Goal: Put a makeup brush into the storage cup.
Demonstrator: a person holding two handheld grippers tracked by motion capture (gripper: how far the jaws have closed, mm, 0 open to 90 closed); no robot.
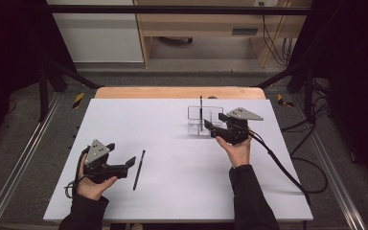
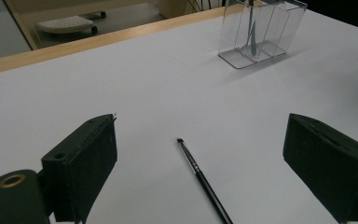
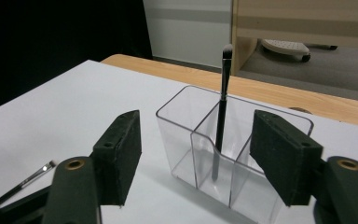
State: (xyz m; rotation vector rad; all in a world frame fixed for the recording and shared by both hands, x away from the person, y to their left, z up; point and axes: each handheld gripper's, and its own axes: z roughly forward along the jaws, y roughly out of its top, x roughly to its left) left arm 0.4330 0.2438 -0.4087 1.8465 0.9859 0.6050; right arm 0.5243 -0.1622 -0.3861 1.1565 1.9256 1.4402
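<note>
Black and slim, the makeup brush (image 1: pixel 139 169) lies flat on the white surface (image 1: pixel 172 153) beside the released left tool (image 1: pixel 130 163), while the right tool (image 1: pixel 210 127), also released, faces the clear plastic organiser (image 1: pixel 202 122).

left gripper (image 1: pixel 133 162) low at near-left, jaws spread wide | right gripper (image 1: pixel 208 127) raised at far-right, jaws apart, empty

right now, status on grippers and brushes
Left gripper open beside flat brush. Right gripper open at clear holder, one brush standing inside. Nothing in the way.
</note>
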